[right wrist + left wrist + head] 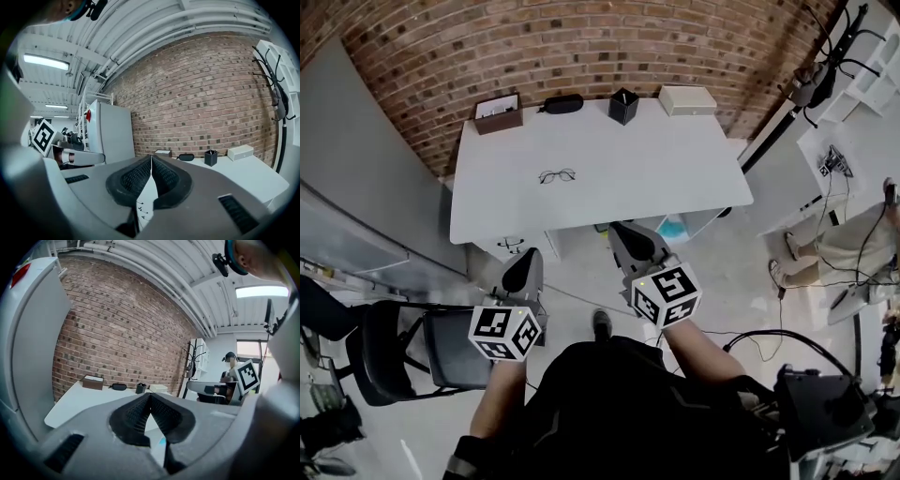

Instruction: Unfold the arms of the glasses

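The thin-framed glasses (pixel 556 175) lie on the white table (pixel 675 178), left of its middle; they are too small to tell how the arms stand. Both grippers hang over the floor in front of the table's near edge, well short of the glasses. My left gripper (pixel 528 259) is shut with nothing in it, and its pads meet at the tips (pixel 150 395). My right gripper (pixel 624 231) is shut and empty too, its tips (pixel 151 157) together. Both point nearly level toward the table and the brick wall.
Along the table's far edge stand a brown box (pixel 498 114), a black glasses case (pixel 562 103), a black pen holder (pixel 623 105) and a white box (pixel 687 98). A dark chair (pixel 403 347) is at my left. A seated person (pixel 844 246) and cables are at the right.
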The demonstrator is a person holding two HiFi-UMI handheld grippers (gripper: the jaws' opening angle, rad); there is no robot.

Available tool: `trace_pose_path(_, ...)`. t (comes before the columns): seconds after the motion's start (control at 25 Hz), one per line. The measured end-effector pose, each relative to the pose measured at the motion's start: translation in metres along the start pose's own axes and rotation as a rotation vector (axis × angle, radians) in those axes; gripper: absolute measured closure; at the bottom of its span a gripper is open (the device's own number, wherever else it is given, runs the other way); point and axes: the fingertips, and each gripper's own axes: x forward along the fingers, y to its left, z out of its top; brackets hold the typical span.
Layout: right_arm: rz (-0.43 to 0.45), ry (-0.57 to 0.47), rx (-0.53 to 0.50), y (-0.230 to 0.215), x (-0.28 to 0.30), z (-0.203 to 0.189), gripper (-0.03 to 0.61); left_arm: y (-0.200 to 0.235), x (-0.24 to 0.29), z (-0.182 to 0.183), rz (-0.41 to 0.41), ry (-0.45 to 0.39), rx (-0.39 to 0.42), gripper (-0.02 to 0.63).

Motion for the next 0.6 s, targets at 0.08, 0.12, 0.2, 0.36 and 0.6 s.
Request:
trace_pose_path(0.08,0.019,-0.003,0.011,-0.007,0.007,0.002,0.569,0.003,0.012,-0.001,0.022,0.020,-0.010,0.604)
trace_pose_path(0.12,0.031,-0.004,0.015,-0.011,0.010,0.003,0.569,0.003,0.019,-0.001,0.026,0.028,-0.015,0.604)
trace_pose_path(0.2,0.050,-0.005,0.023,-0.021,0.017,0.004,0.569,-0.005,0.036,-0.001,0.007,0.045,-0.015,0.604)
trace_pose_path(0.36,0.086,-0.006,0.046,-0.040,0.028,0.005,0.569,-0.014,0.060,0.005,0.001,0.056,0.016,0.604)
trace_pose_path(0.6,0.139,0.022,0.047,-0.055,0.053,-0.004,0.569,0.009,0.076,-0.001,0.081,0.084,-0.009,0.604)
